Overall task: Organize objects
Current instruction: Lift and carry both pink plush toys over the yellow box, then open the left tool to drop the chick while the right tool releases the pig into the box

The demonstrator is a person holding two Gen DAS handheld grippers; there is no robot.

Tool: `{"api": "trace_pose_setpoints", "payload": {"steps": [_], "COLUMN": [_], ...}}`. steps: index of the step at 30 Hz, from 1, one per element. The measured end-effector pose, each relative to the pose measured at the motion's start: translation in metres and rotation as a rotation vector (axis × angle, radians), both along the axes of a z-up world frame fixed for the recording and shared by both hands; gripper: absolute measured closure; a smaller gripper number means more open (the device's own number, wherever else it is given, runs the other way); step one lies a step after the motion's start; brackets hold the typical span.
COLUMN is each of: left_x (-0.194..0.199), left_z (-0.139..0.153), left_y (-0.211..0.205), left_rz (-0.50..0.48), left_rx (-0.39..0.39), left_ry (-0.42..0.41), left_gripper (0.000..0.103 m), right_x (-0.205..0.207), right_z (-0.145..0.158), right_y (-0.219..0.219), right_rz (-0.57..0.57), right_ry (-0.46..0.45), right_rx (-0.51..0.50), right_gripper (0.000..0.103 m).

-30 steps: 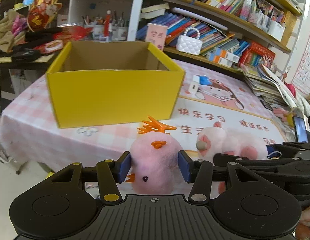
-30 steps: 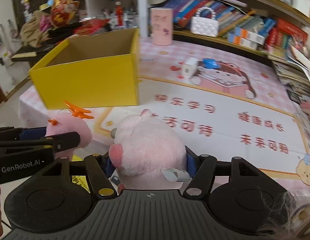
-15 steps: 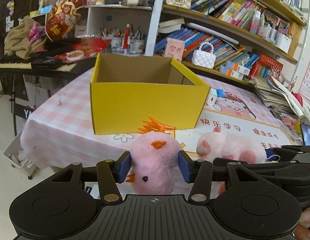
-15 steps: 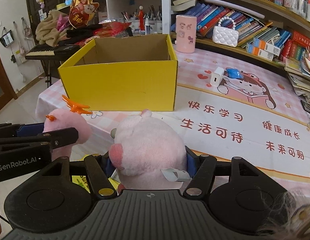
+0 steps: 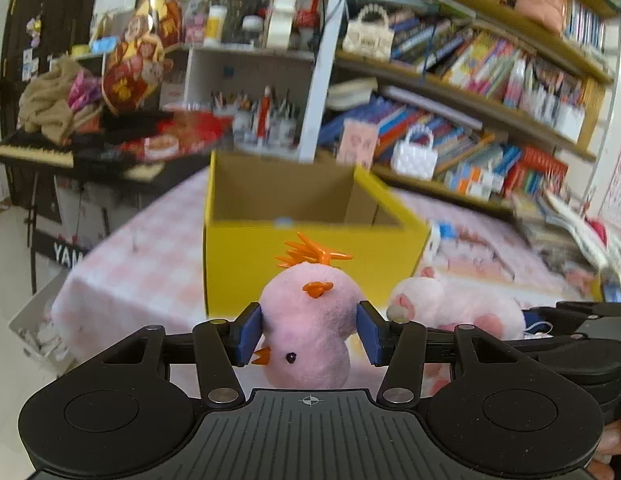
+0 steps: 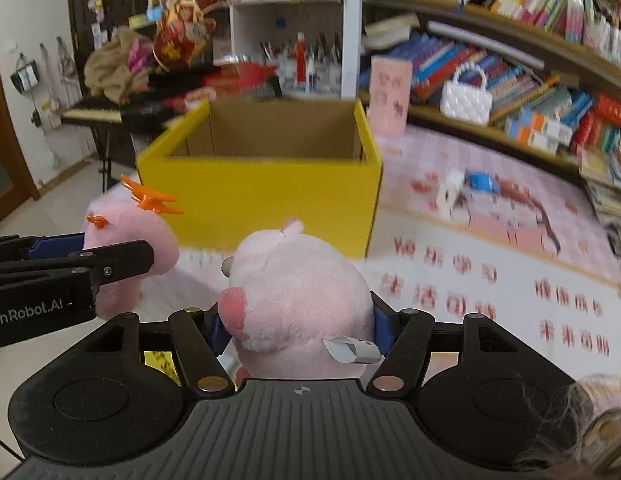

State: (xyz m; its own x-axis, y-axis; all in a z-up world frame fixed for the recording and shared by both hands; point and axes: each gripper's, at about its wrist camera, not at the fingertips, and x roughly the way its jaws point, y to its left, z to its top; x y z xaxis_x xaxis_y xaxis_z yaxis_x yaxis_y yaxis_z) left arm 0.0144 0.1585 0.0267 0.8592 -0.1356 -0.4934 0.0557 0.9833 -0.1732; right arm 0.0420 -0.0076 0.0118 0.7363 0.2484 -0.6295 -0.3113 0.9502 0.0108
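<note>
Carrying two plush toys toward the yellow box point(image 5: 310, 256) on the table point(image 6: 490, 248).
Left tool point(image 5: 309, 334): I have it clamped on the pink chick point(image 5: 306, 320). Right tool point(image 6: 300, 330): clamped on the pink pig point(image 6: 298, 300). Both have risen since a second ago; the box's open top now shows, so dropping in looks near.

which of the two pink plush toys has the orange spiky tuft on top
The pink chick plush, held in the left gripper. It has an orange tuft and beak; the pink pig plush in the right gripper has neither.
</note>
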Motion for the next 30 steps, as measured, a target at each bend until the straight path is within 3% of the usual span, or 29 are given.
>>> {"api": "trace_pose_setpoints", "payload": {"steps": [7,12,15,19,25,30], "left_x": [0.046,0.083,0.111,0.142,0.174,0.185], "left_z": [0.034,0.038,0.028,0.012,-0.013,-0.025], "left_y": [0.005,0.001,-0.007,-0.012,-0.003,-0.002], "left_rz": [0.047,0.08,0.077,0.095,0.174,0.179], "left_rx": [0.021,0.069,0.159,0.211,0.164,0.176], "left_ry": [-0.137,-0.163,-0.134,-0.082,0.013,0.067], "left_gripper": [0.054,0.053,0.053,0.053,0.053,0.053], "right_x": [0.049,0.095,0.127,0.162,0.21,0.235], "right_z": [0.046,0.058,0.052,0.033,0.008,-0.007], "right_y": [0.002,0.0,0.007,0.021,0.042,0.053], "right_rz": [-0.005,-0.023,-0.003,0.05,0.145,0.207], "right_ry": [-0.16,-0.216,-0.209,-0.172,-0.118,-0.081], "right_rx": [0.043,0.058,0.021,-0.058,-0.137,-0.182], "right_gripper": [0.041,0.041,0.04,0.04,0.04,0.04]}}
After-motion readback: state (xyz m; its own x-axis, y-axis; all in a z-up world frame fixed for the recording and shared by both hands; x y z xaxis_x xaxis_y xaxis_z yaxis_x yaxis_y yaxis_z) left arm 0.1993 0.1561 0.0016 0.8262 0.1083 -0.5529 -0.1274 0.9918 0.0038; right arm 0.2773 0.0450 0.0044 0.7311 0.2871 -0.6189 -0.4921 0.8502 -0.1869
